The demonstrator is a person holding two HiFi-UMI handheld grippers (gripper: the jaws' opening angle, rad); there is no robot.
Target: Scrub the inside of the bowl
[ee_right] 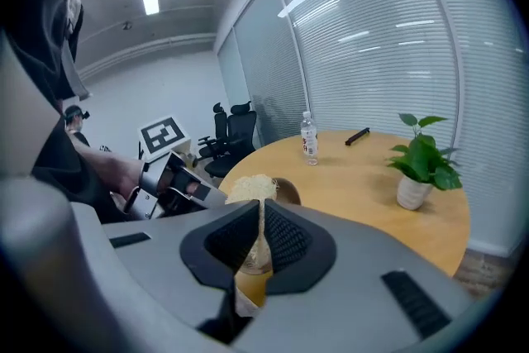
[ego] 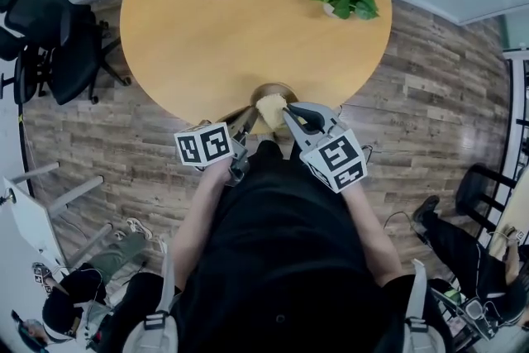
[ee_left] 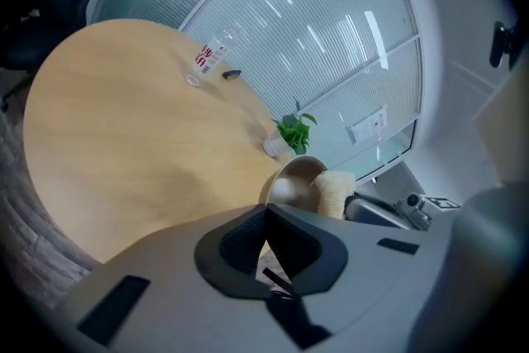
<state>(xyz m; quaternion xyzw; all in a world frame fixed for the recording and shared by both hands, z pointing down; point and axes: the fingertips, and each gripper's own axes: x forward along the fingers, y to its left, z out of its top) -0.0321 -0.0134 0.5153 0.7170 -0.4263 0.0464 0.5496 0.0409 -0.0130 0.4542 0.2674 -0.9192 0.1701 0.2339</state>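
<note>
Both grippers at the bowl (ego: 266, 87) on the desk's (ego: 248, 21) near edge.
The right gripper (ee_right: 259, 207) clamped a pale scrubber (ee_right: 248, 188) in the bowl, while the left gripper (ee_left: 264, 211) pinched its rim. Only the left gripper view showed the bowl's inside.

You, in a black short-sleeved top (ego: 281, 260), with grey, black-padded left gripper (ego: 246, 125) and right gripper (ego: 291, 113), each bearing a white cube (ego: 204, 145) of black square markers.

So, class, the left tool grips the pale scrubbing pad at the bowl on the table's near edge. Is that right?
Not quite. The right tool grips the pale scrubbing pad, as the right gripper view shows. The bowl does sit at the table's near edge.
</note>
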